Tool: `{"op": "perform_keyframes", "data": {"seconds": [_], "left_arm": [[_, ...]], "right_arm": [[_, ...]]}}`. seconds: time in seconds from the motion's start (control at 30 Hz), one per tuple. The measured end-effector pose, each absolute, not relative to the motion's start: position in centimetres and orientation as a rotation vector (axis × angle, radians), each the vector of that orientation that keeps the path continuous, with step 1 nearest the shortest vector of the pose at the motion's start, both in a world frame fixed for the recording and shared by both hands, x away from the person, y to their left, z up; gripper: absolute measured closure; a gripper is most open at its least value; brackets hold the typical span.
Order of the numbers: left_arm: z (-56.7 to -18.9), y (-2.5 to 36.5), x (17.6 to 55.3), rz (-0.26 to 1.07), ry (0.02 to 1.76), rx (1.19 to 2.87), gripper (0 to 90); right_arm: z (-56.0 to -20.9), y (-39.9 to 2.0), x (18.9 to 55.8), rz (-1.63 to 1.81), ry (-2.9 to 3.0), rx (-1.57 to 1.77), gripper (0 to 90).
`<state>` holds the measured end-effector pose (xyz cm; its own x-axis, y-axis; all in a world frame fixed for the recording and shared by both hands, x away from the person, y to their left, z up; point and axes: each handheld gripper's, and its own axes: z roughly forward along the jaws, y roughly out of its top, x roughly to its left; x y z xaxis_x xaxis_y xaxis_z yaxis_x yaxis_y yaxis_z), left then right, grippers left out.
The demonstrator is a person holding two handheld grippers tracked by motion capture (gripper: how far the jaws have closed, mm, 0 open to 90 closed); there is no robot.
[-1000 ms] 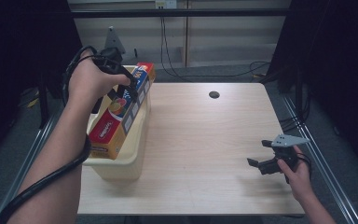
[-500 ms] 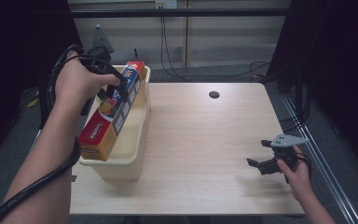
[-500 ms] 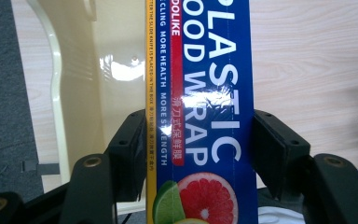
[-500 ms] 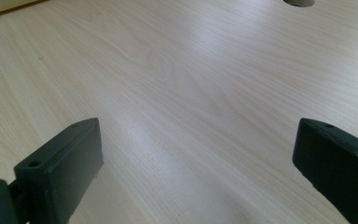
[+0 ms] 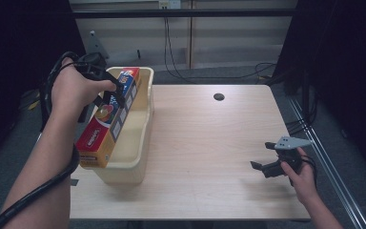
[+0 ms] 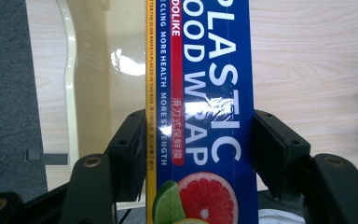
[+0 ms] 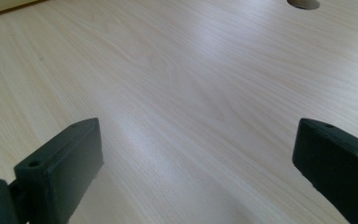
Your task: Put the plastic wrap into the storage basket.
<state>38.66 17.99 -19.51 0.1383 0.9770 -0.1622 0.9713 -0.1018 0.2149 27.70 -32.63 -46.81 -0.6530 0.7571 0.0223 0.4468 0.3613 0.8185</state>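
The left gripper (image 5: 110,93) is clamped on a box of plastic wrap (image 5: 108,119), tilted over the cream tub (image 5: 145,119). The box's lower end juts past the tub's left rim, and the hand hides part of its top. In the left gripper view the box (image 6: 200,93) is cut off at both ends. Since a second ago the box has shifted left across the tub. Right of the tub the table (image 5: 205,143) lies bare to the right gripper (image 5: 267,162), whose jaws stand wide apart, holding nothing, near the table's right edge.
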Motion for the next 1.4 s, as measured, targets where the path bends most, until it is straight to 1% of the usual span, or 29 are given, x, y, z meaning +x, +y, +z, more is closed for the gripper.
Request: {"op": "perform_keyframes", "data": {"seconds": [0.63,1.03,1.3,1.4], "left_arm": [[-20.9,18.7,38.8,0.04,1.986,2.093,41.3],[-22.4,18.4,39.1,0.027,2.0,2.103,41.2],[-23.4,18.3,39.3,-0.007,2.008,2.103,41.2],[-23.7,18.2,39.3,0.012,2.008,2.11,41.2]], "right_arm": [[-46.8,-32.4,27.8,1.197,2.273,1.046,1.3],[-46.8,-32.4,27.8,1.201,2.276,1.046,1.3],[-46.8,-32.4,27.8,1.203,2.277,1.045,1.3],[-46.8,-32.5,27.8,1.199,2.281,1.044,1.3]]}}
